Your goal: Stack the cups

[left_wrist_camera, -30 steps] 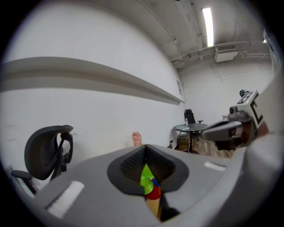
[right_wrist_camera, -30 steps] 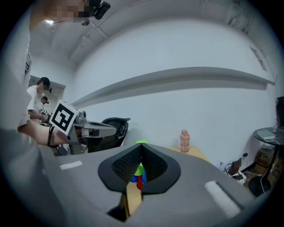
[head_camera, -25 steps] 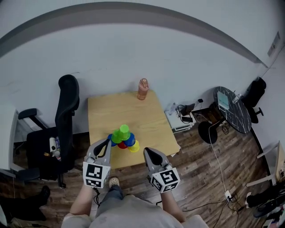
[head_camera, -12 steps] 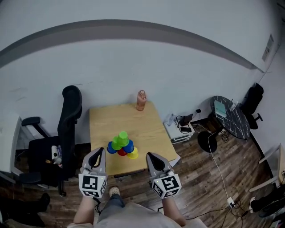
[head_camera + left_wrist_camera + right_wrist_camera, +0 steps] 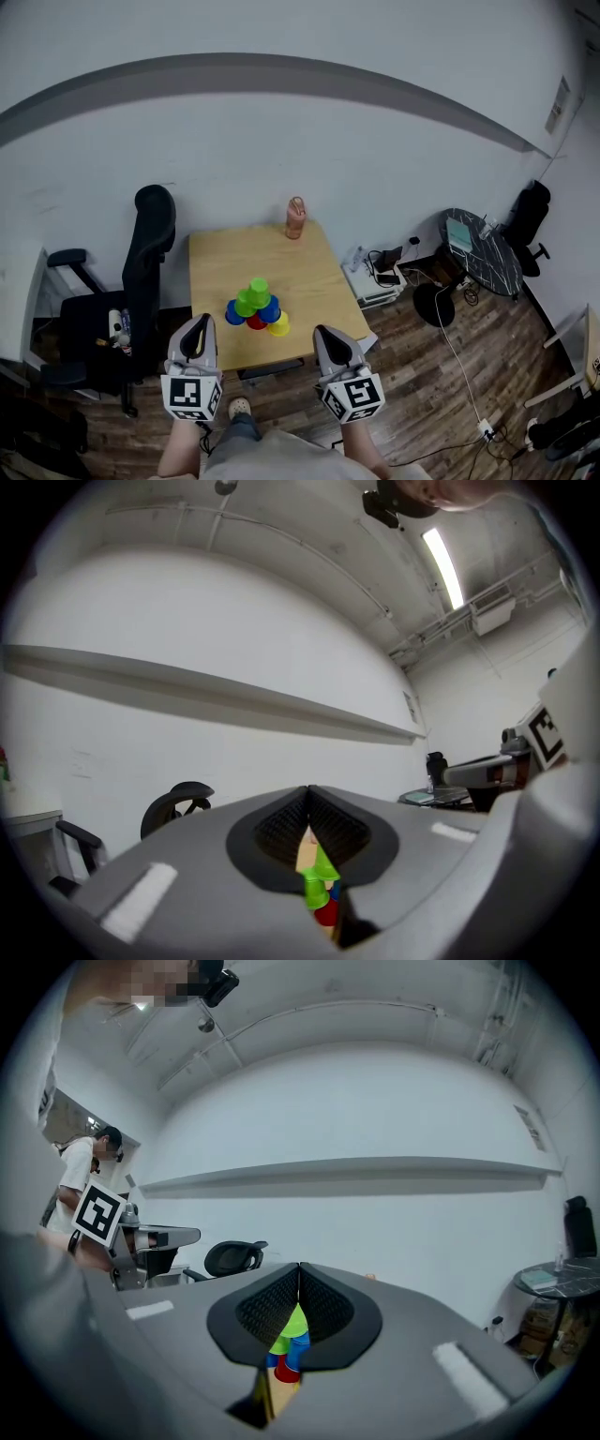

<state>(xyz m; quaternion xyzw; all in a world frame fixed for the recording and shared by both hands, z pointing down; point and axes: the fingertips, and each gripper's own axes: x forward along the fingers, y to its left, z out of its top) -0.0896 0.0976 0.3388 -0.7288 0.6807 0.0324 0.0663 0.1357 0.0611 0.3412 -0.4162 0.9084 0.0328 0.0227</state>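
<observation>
Both tongs are now back off the pile. The left tongs, whose tips sat just beside the pile of small plastic cups a second ago, hang in front of the near edge of the pale wooden worktop, clear of it. The right tongs have drawn back likewise. Both pairs are closed tip to tip and hold nothing. Each gripper view shows only the cups, well beyond the shut jaws.

The pile keeps the same arrangement near the worktop's front edge. Two green cups sit on top and blue cups beneath. A red cup and a yellow cup are at the near base.

My reading is that the stack is built and released, and the task is at or near its end. The cups are too small in view to tell whether each is seated squarely. The tall pinkish-orange bottle stands at the far edge, well apart from the pile.
</observation>
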